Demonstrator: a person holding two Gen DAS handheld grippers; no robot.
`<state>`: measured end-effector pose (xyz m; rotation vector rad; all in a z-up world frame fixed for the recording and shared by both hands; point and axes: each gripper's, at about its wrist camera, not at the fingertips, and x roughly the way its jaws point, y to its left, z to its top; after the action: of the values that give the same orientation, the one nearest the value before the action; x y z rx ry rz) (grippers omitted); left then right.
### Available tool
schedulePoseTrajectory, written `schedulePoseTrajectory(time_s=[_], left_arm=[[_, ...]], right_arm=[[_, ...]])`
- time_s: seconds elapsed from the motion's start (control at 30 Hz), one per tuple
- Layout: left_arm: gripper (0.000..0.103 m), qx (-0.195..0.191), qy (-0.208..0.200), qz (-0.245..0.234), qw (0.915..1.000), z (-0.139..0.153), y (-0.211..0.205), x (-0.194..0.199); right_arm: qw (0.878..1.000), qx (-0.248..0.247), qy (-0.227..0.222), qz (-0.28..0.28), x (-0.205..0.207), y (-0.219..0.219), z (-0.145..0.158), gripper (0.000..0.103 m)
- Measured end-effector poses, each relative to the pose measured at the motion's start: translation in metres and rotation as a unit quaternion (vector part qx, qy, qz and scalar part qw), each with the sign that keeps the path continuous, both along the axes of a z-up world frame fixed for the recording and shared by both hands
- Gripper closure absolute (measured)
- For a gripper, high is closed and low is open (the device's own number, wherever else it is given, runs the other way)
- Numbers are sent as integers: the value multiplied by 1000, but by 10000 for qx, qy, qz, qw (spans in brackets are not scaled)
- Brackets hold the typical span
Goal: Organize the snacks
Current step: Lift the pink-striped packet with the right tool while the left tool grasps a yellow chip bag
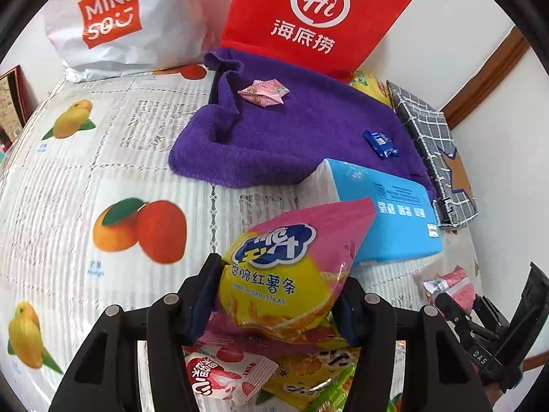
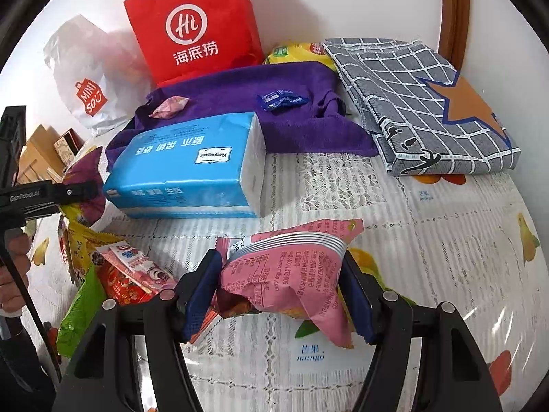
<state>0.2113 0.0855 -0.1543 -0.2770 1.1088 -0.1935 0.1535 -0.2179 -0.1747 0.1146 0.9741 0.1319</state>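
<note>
My left gripper [image 1: 276,304] is shut on a yellow and pink bag of sweet potato sticks [image 1: 284,267], held above a pile of snack packets [image 1: 236,374]. In the right wrist view that pile [image 2: 120,274] lies at the left, beside a hand. My right gripper [image 2: 279,295] is shut on a crumpled pink snack bag [image 2: 288,274] just over the mango-print tablecloth [image 2: 429,240]. That same pink bag [image 1: 449,285] shows at the right edge of the left wrist view.
A blue tissue pack [image 2: 192,168] lies mid-table, in front of a purple towel [image 1: 308,127] that carries a pink candy [image 1: 264,92] and a blue candy [image 1: 381,142]. Against the wall stand a red paper bag [image 1: 315,13] and a white MINISO bag [image 1: 109,17]. A folded grey checked cloth [image 2: 429,103] lies at the right.
</note>
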Motion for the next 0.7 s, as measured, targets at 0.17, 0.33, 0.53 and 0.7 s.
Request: schedulePoseTrajectory(time_s=[0.17, 0.33, 0.53, 0.7], left_arm=[[47, 3, -146, 3, 9999, 14, 5, -16], [47, 22, -302, -41, 9995, 30, 4, -29], [47, -3, -471, -127, 9988, 44, -3, -44], [47, -21, -558, -209, 9982, 53, -11, -52]], right_arm=[[9999, -38, -107, -13, -6, 3, 12, 35], [9996, -36, -276, -19, -13, 5, 29, 35], [9993, -100, -367, 1, -20, 7, 42, 35], [9991, -125, -411, 10, -23, 9, 51, 35]])
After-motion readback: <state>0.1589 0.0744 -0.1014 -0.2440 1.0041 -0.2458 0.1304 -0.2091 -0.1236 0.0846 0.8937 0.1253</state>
